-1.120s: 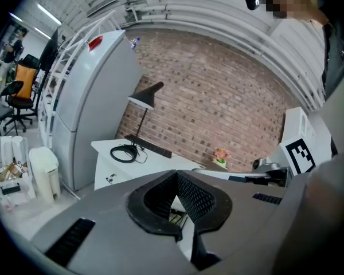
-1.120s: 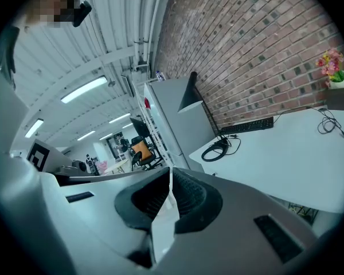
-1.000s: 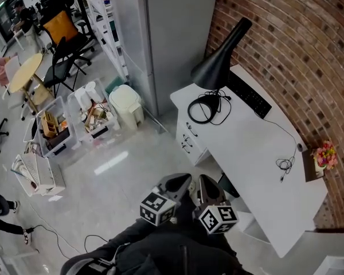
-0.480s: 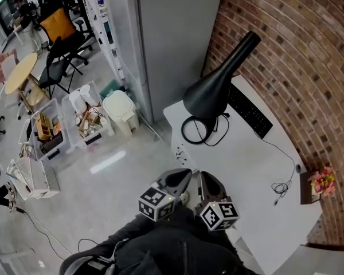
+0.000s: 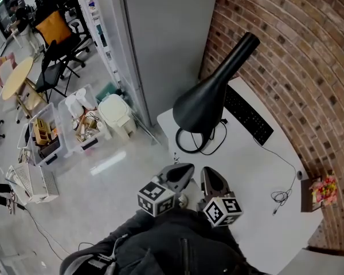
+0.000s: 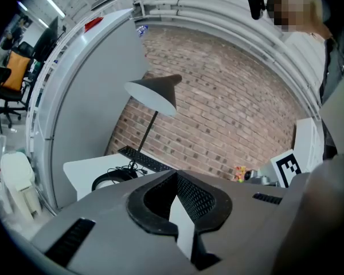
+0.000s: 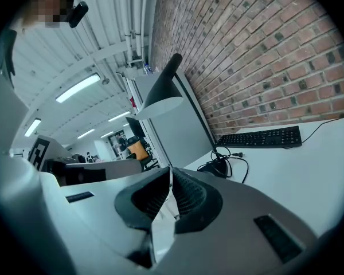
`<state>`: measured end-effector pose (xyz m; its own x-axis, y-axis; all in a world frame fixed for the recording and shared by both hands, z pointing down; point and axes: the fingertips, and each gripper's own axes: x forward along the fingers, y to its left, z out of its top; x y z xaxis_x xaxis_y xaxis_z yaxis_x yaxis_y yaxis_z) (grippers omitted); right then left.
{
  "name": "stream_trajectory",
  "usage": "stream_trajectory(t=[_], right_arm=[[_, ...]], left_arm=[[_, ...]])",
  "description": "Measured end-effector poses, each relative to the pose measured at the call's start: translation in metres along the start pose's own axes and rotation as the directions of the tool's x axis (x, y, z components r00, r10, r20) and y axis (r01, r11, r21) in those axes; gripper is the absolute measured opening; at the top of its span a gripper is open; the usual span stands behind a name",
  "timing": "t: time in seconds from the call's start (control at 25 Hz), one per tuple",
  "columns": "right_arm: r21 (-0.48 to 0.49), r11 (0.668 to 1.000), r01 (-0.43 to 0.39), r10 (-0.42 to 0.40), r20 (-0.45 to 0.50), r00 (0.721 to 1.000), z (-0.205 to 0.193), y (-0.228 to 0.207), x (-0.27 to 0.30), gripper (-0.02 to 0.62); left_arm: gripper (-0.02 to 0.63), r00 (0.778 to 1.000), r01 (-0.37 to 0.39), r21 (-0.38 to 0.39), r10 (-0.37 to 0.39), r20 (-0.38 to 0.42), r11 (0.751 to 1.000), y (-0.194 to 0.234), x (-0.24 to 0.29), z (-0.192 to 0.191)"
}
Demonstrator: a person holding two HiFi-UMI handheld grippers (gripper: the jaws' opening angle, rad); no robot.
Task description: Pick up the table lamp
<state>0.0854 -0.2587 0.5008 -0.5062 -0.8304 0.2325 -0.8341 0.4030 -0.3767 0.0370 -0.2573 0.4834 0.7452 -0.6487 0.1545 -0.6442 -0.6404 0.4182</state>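
Observation:
A black table lamp (image 5: 209, 93) with a cone shade stands at the near-left corner of a white desk (image 5: 258, 182), its cable coiled round the base (image 5: 190, 139). It also shows in the left gripper view as the lamp (image 6: 155, 93) and in the right gripper view as the lamp (image 7: 163, 93). My left gripper (image 5: 180, 173) and right gripper (image 5: 209, 179) are side by side, short of the desk's edge, both shut and empty, pointing toward the lamp. The left gripper (image 6: 176, 196) and right gripper (image 7: 171, 185) have their jaws pressed together.
A black keyboard (image 5: 246, 114) lies behind the lamp along the brick wall (image 5: 298, 67). A small flower pot (image 5: 324, 189) sits at the desk's far right, a thin cable (image 5: 281, 196) beside it. A grey cabinet (image 5: 160, 33), white bin (image 5: 116, 113) and crates (image 5: 63, 128) stand left.
Both grippers have moved forward toward the desk together; the lamp now looks larger and closer. Both stayed shut.

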Motion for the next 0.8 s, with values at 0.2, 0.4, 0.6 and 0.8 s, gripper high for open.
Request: stream_trajectory(t=[0.2, 0.4, 0.6, 0.8], right_arm=[[-0.026, 1.000, -0.002, 0.002, 0.005, 1.000, 0.010, -0.009, 0.005, 0.020], [-0.072, 0.997, 0.001, 0.002, 0.038, 0.999, 0.020, -0.019, 0.011, 0.020], [-0.128, 0.992, 0.016, -0.001, 0.119, 0.993, 0.041, -0.040, 0.025, 0.021], [-0.187, 0.982, 0.011, 0.010, 0.113, 0.994, 0.056, -0.060, 0.059, 0.166]], left_arm=[[0.006, 0.996, 0.053, -0.141, -0.042, 0.082, 0.989, 0.004, 0.003, 0.023], [0.008, 0.982, 0.101, -0.231, -0.060, 0.180, 0.968, 0.015, 0.001, 0.040], [0.199, 0.962, 0.196, -0.297, -0.124, 0.244, 0.934, 0.021, 0.004, 0.060], [0.287, 0.908, 0.345, -0.415, -0.188, 0.374, 0.842, 0.033, 0.006, 0.089]])
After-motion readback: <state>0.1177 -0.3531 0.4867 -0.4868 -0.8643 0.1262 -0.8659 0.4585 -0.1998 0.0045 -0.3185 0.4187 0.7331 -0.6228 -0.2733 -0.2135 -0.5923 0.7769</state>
